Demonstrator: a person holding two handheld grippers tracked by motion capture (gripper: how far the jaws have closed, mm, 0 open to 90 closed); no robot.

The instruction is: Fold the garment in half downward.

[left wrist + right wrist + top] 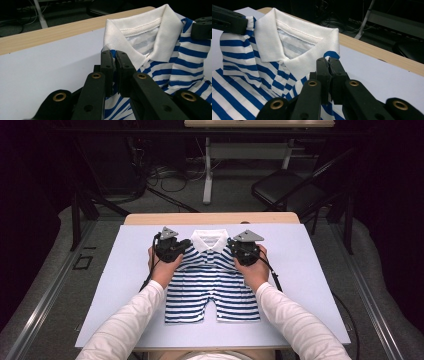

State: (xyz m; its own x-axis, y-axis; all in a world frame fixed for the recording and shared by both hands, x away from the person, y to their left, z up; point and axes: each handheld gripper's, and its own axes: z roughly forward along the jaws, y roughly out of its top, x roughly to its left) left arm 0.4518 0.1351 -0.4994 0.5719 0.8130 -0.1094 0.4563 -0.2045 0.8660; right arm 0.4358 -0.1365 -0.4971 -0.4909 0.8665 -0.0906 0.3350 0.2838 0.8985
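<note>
Pinching both shoulders of the striped polo shirt (212,282), just either side of its white collar (208,240): left gripper (114,53) and right gripper (327,61) are each clamping fabric, jaws pressed together. Shirt is lying mid-mat (310,285), hem toward the person. Likely folding; next move calls for drawing both shoulders evenly.

Striped shirt (212,285): soft knit cloth, ribbed white collar (160,30). Worktop (310,285): smooth matt board, wood-grain far edge. Left hand-held gripper (116,56): matt black plastic, brass-look rivets.
</note>
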